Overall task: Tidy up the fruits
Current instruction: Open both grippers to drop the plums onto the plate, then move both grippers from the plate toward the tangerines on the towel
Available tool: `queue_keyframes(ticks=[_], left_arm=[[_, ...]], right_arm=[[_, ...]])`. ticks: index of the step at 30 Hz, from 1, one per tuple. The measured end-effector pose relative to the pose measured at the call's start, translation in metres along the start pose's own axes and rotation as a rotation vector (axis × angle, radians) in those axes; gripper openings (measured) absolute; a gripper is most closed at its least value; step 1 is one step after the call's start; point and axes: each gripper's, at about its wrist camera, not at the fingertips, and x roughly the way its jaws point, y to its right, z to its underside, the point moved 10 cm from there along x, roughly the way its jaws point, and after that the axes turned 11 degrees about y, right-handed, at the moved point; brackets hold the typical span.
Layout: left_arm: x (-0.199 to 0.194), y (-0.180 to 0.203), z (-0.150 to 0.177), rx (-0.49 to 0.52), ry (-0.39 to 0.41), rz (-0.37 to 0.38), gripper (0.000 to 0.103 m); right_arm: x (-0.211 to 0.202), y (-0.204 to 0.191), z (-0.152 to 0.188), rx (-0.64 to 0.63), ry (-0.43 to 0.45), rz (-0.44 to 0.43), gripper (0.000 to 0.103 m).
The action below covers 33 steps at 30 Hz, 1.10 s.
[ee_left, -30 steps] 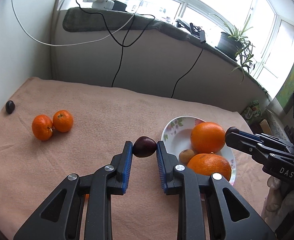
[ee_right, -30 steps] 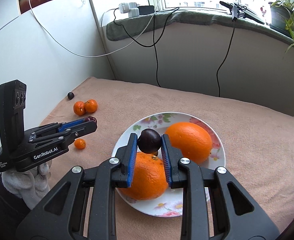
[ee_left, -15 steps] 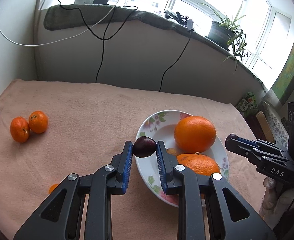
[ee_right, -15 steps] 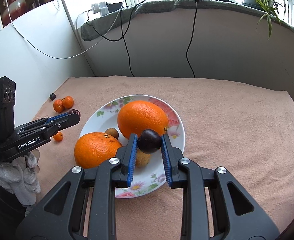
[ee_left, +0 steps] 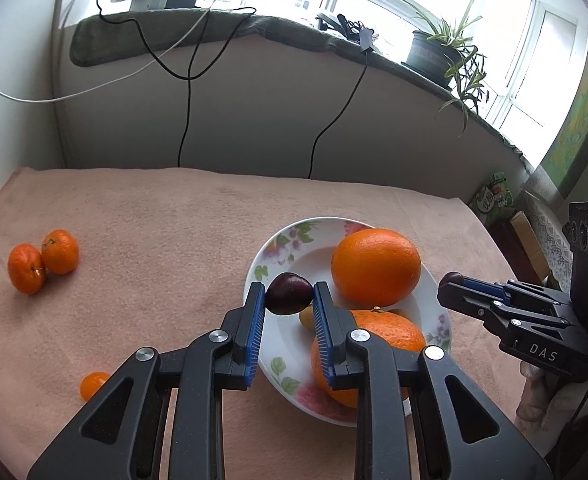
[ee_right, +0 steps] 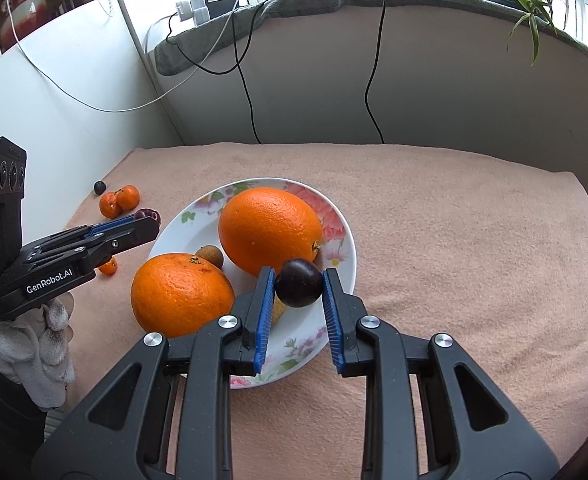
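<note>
Left gripper (ee_left: 288,294), clamped on a dark plum (ee_left: 288,293), now over the plate's (ee_left: 278,344) near-left rim, nearer than before. Right gripper (ee_right: 298,282) pinching another plum (ee_right: 298,282) over the plate's right side.

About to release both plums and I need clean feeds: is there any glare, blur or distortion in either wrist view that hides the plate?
Left wrist view: windows blown out white, strong fisheye bending at the edges, but the plate and the plum in the left hand-held gripper are sharp. Right wrist view: same window glare, plate rim and held plum crisp, soft shadows only.
</note>
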Motion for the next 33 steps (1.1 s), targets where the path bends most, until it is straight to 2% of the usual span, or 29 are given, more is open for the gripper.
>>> queue_keyframes(ticks=[9, 12, 13, 15, 17, 19, 20, 21, 22, 24, 33], left_arm=[[-0.001, 0.003, 0.0, 0.011, 0.002, 0.004, 0.023], [-0.001, 0.003, 0.0, 0.01, 0.001, 0.001, 0.023], [-0.001, 0.003, 0.0, 0.01, 0.001, 0.002, 0.029], [-0.002, 0.004, 0.0, 0.007, 0.005, 0.005, 0.035], [-0.003, 0.005, -0.001, 0.009, 0.009, 0.007, 0.038], [-0.004, 0.006, -0.002, 0.011, 0.015, 0.005, 0.054], [-0.005, 0.006, -0.003, 0.012, 0.018, 0.005, 0.058], [-0.006, 0.007, -0.003, 0.013, 0.021, 0.005, 0.065], [-0.006, 0.007, -0.004, 0.016, 0.024, -0.001, 0.07], [-0.007, 0.006, -0.006, 0.023, 0.031, -0.022, 0.076], [-0.011, 0.004, -0.008, 0.035, 0.04, -0.059, 0.08]], right_arm=[[0.002, -0.002, 0.0, -0.004, -0.001, -0.006, 0.027], [0.001, -0.003, 0.0, -0.008, 0.006, -0.006, 0.041], [0.0, -0.003, -0.001, -0.008, 0.011, -0.007, 0.049], [-0.002, -0.004, -0.003, -0.01, 0.021, -0.009, 0.055], [-0.003, -0.005, -0.004, -0.013, 0.024, -0.012, 0.055], [-0.004, -0.006, -0.004, -0.015, 0.025, -0.017, 0.058], [-0.004, -0.006, -0.005, -0.014, 0.027, -0.018, 0.062], [-0.005, -0.006, -0.005, -0.013, 0.034, -0.018, 0.071], [-0.006, -0.007, -0.006, -0.011, 0.04, -0.018, 0.076], [-0.008, -0.007, -0.007, -0.008, 0.047, -0.019, 0.08], [-0.009, -0.011, -0.007, -0.017, 0.043, -0.011, 0.083]])
